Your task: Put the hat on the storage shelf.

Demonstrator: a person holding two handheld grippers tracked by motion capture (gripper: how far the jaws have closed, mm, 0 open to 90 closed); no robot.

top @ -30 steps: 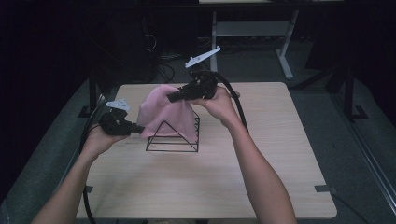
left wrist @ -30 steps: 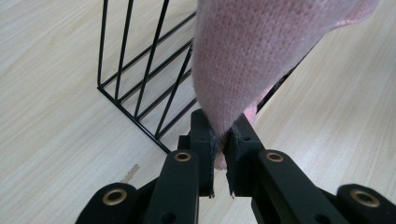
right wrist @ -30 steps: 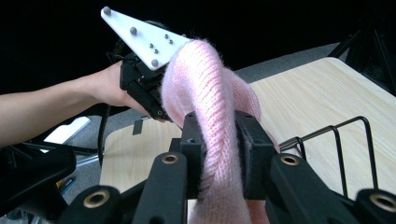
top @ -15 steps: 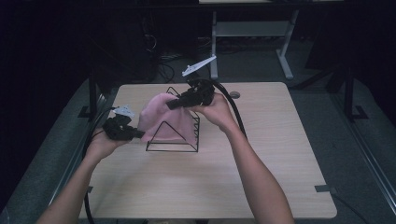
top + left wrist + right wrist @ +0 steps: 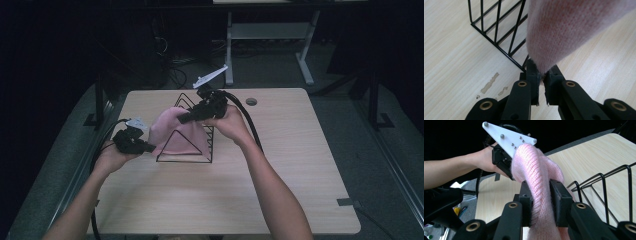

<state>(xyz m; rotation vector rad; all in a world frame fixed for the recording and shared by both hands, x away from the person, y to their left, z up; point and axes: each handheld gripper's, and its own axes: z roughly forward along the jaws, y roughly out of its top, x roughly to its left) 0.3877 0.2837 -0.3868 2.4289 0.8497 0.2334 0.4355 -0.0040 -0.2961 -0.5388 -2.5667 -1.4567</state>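
Pink knit cloth (image 5: 175, 131) (fuzzy) pinched by both grippers over triangular wire rack (image 5: 187, 150).

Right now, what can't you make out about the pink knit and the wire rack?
- High view: the wire rack's far side, hidden under the pink knit.
- Left gripper view: the knit's full shape, cut off by the top edge.
- Right gripper view: the knit's lower end, behind the right tool; most of the rack, cut off by the right edge.

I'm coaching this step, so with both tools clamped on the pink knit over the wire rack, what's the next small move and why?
Probably lower both a little, to settle the pink knit on the wire rack. The left tool pinches its edge off the table and the right tool grips a thick fold above the rack, so it hangs partly draped.
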